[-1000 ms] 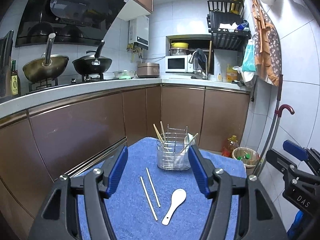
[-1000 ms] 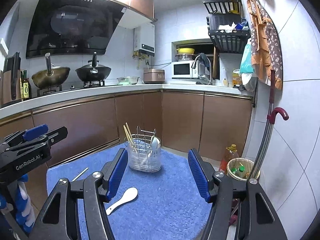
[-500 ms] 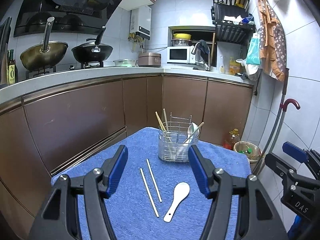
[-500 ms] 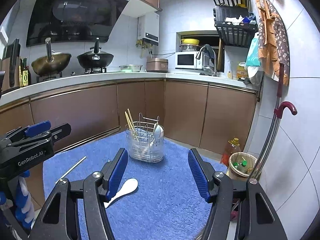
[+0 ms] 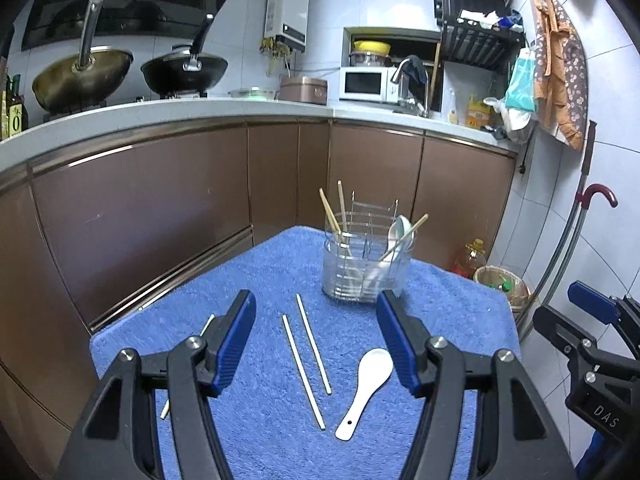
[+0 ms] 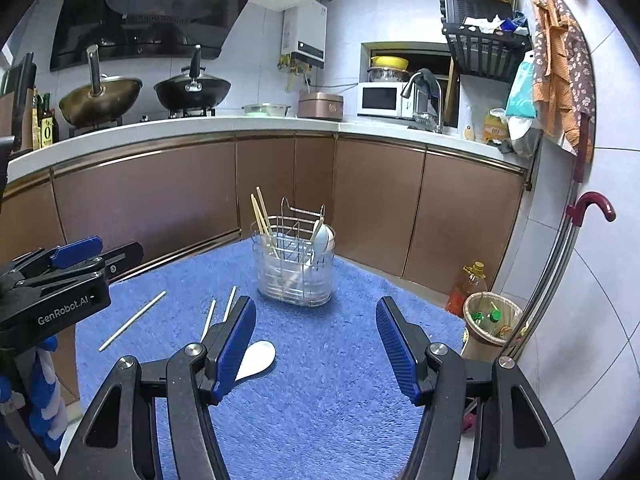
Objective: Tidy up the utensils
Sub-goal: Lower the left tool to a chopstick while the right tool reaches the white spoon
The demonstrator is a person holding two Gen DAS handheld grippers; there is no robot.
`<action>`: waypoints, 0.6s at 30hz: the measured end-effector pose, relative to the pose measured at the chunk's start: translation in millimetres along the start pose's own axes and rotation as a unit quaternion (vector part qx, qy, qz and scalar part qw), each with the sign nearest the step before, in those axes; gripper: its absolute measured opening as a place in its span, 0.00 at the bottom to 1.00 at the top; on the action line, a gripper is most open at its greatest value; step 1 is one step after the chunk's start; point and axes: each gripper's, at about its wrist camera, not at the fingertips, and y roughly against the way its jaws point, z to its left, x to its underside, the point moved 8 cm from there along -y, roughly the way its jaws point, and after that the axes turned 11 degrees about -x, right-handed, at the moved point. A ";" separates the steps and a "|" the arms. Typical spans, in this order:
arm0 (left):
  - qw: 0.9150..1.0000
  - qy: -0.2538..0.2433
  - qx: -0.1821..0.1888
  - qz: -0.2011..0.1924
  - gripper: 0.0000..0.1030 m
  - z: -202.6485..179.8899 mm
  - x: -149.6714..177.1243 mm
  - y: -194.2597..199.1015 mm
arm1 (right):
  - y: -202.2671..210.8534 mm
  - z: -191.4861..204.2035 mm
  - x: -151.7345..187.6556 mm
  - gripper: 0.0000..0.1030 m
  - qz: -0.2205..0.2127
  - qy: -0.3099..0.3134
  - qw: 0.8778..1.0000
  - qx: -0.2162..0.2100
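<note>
A fluffy blue towel (image 5: 256, 280) covers the desk, and everything here is placed from the utensil caddy (image 5: 366, 268), a clear rounded tub with a wire rack inside, standing upright near the towel's far edge. It holds several wooden chopsticks leaning outward and a white spoon set bowl-up. The left tongs (image 5: 316, 340) hang above the towel on the near side of the caddy, their ribbed blue pads spread wide with nothing between them. The right tongs (image 6: 316, 344) are likewise parted and empty, nearer than the caddy and off to its right. A glossy white ceramic spoon (image 5: 366, 390) lies flat in front of the caddy, bowl toward it, handle running back toward the camera. Just left of the spoon, two pale chopsticks (image 5: 306, 360) lie nearly parallel, long axes running from the caddy toward the camera. Another chopstick (image 6: 132, 321) lies further left, slanted.
</note>
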 end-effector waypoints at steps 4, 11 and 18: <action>1.000 0.000 0.001 0.014 0.59 1.3 6.2 -14.8 | -14.2 -1.5 2.9 0.58 0.013 0.001 1.000 -0.001; 0.999 0.002 -0.007 0.045 0.59 8.3 17.6 -45.6 | -42.6 0.1 9.2 0.58 0.037 0.004 0.999 -0.006; 0.995 0.009 -0.008 0.097 0.59 20.4 34.7 -83.5 | -74.1 1.6 20.0 0.58 0.069 -0.007 0.997 -0.035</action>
